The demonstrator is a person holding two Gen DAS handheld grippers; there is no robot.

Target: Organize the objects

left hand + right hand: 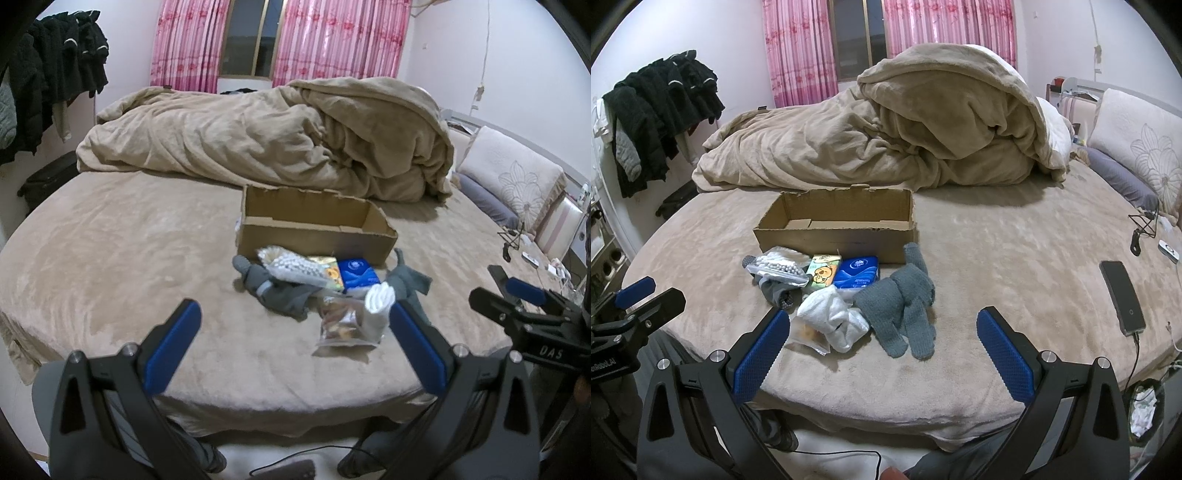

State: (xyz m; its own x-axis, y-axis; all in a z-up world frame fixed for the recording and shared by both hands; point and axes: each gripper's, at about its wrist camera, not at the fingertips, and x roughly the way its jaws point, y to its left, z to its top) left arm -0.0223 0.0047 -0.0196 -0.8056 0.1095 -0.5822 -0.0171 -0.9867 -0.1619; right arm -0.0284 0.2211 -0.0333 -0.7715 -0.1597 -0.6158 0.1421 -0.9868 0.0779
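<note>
An open, empty cardboard box (834,236) (314,236) sits on the tan bed. In front of it lies a pile: a bag of white beads (779,264) (291,266), a green cartoon packet (823,275), a blue tissue pack (857,277) (357,275), white socks (833,321) (378,306), a clear snack bag (343,328), dark grey cloth (275,291) and grey knit gloves (908,302). My left gripper (295,328) is open and empty, short of the pile. My right gripper (882,332) is open and empty, near the gloves.
A crumpled tan duvet (886,140) fills the bed's far side. Pillows (1141,147) lie at right. A black phone (1123,295) on a cable lies at the bed's right edge. Dark clothes (661,107) hang at left.
</note>
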